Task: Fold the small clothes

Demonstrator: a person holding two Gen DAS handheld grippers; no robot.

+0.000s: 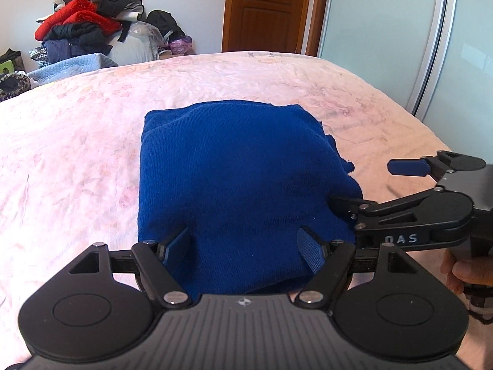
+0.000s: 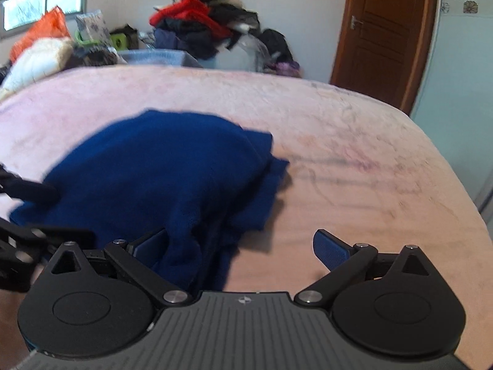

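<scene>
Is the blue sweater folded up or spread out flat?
Folded. The blue sweater lies on the pink bedspread as a compact, thick rectangle with straight edges, and layers of cloth stick out along one side.

Pink wrinkled bed [image 1: 92,129], folded blue garment [image 1: 234,166] lying on it

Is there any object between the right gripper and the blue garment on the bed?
Nothing visible. The right gripper is open at the blue garment, whose edge already lies between its fingers.
</scene>
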